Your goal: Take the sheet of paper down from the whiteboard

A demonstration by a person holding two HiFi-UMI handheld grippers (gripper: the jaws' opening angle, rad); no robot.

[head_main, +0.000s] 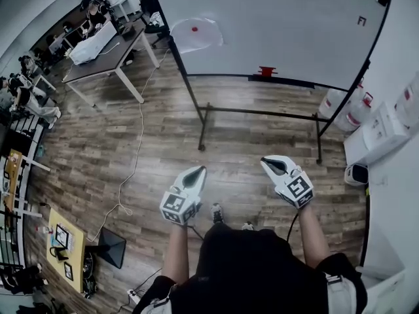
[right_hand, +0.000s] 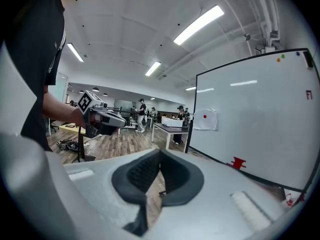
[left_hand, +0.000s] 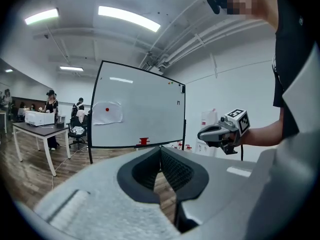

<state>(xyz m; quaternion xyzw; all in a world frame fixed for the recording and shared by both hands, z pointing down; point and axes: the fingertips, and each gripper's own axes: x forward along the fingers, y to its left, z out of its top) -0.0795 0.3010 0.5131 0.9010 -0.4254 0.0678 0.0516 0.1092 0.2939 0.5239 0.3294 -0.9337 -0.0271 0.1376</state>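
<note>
The white sheet of paper (head_main: 196, 34) hangs at the left end of the whiteboard (head_main: 281, 25), pinned by a red magnet (head_main: 194, 29). Both gripper views show the sheet (left_hand: 106, 113) (right_hand: 206, 119) far ahead, well out of reach. My left gripper (head_main: 194, 173) (left_hand: 160, 151) is shut with nothing between its jaws. My right gripper (head_main: 273, 164) (right_hand: 160, 154) is held beside it at the same height; its jaws also meet and hold nothing. Both point toward the board across the wooden floor.
A red item (head_main: 266, 71) sits on the board's tray. The board's black stand (head_main: 204, 126) rests on the floor. A grey table (head_main: 111, 54) stands left of the board. Water bottles (head_main: 340, 106) and a white box (head_main: 380, 133) are at the right. A cable (head_main: 134, 162) runs along the floor.
</note>
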